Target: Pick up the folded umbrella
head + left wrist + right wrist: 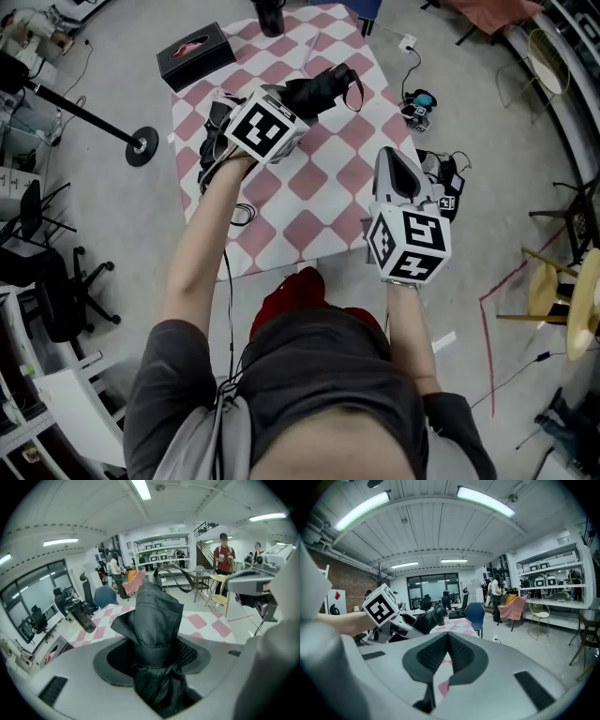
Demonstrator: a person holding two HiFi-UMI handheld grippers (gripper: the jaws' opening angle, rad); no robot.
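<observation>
Left gripper (298, 101) fingers clamp the folded umbrella (328, 86) — upper centre, over the checked tabletop (323, 178); right gripper (392, 161) fingers closed — empty.

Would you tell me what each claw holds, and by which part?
Left claw grips the folded black umbrella around its strapped middle; right claw is shut, holding nothing.

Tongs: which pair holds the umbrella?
The left tongs, clamped around the folded umbrella; the right tongs are shut with nothing between them.

Left gripper (157, 651) clamped, right gripper (446, 641) seemingly closed
</observation>
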